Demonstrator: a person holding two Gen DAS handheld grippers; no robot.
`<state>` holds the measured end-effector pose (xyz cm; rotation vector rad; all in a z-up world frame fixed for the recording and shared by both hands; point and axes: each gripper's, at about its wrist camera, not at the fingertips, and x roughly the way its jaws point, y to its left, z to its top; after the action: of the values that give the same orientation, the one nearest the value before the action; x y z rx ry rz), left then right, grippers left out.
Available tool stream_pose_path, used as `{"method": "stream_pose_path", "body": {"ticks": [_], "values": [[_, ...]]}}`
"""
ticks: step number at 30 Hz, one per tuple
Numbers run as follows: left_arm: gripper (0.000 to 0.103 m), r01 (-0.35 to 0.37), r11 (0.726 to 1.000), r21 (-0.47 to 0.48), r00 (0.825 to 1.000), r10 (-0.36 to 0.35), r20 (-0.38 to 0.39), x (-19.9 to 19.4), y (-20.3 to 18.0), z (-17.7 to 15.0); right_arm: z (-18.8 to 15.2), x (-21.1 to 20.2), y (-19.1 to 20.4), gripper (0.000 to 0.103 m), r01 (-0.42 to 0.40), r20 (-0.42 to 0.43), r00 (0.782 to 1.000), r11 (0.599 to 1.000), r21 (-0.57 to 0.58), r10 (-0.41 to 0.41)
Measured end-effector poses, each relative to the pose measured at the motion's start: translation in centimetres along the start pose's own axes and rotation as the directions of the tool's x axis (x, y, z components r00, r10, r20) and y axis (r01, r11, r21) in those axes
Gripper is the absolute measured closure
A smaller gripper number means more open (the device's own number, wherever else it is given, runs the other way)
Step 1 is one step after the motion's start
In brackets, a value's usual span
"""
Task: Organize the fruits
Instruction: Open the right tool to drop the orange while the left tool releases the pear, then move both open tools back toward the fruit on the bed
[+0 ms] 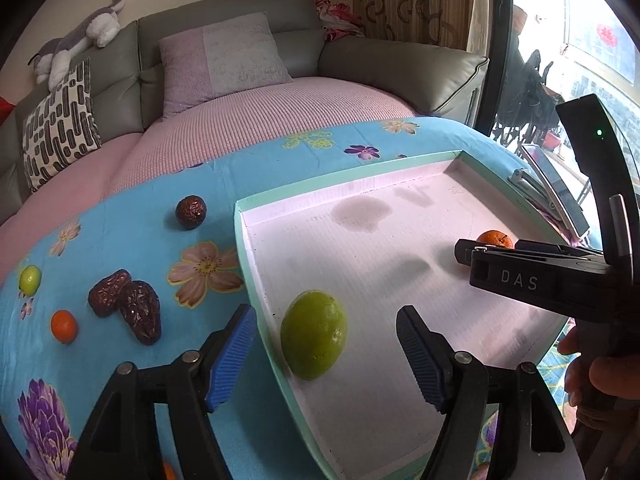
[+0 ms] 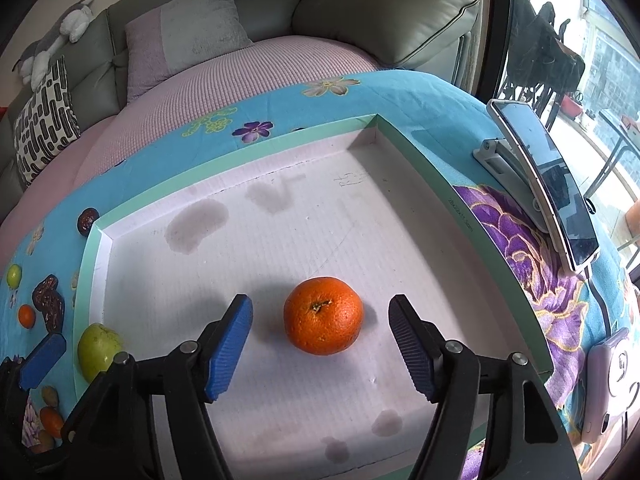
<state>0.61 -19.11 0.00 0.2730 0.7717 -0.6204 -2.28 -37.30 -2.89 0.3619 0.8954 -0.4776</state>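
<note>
With jaws spread, the left gripper (image 1: 326,356) brackets the lime (image 1: 313,334) at lower centre; the right gripper (image 2: 320,332), likewise apart, frames the orange (image 2: 323,320), both fruits resting inside the tray (image 2: 420,148), apparently for sorting.

Lying in white-floored tray (image 2: 472,216): orange mandarin (image 2: 323,316), stem up, toward 3 o'clock; green lime (image 1: 313,334), on its side, touching the 9 o'clock wall. Resting outside at 9 o'clock: dates (image 1: 128,309), small fruits.

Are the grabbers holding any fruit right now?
No. The left gripper and right gripper are both open; the green fruit and orange just sit in the box.
</note>
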Motion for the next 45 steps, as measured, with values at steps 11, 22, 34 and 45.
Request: {"method": "stream_pose_path", "body": {"ticks": [11,22,34,45], "values": [[0.0,-0.166,0.963,-0.211,0.984,0.176,0.03,-2.4,7.1,0.0,-0.1,-0.7,0.3,0.008,-0.008,0.058,0.998,1.0,0.002,0.008],[0.0,-0.287,0.851,-0.44,0.939,0.341,0.046,-6.2,16.5,-3.4,0.5,-4.3,3.0,0.008,-0.103,0.204,0.972,0.993,-0.064,0.114],[0.0,-0.271,0.813,-0.515,0.929,0.36,0.08,-10.3,19.4,-5.2,-0.6,-5.2,8.5,0.008,-0.249,0.171,0.945,0.952,-0.177,0.279],[0.0,-0.304,0.795,-0.525,0.935,0.355,-0.005,-12.1,19.7,-7.7,-2.8,-7.8,12.8,0.008,-0.341,0.119,0.915,0.895,-0.287,0.386]]}}
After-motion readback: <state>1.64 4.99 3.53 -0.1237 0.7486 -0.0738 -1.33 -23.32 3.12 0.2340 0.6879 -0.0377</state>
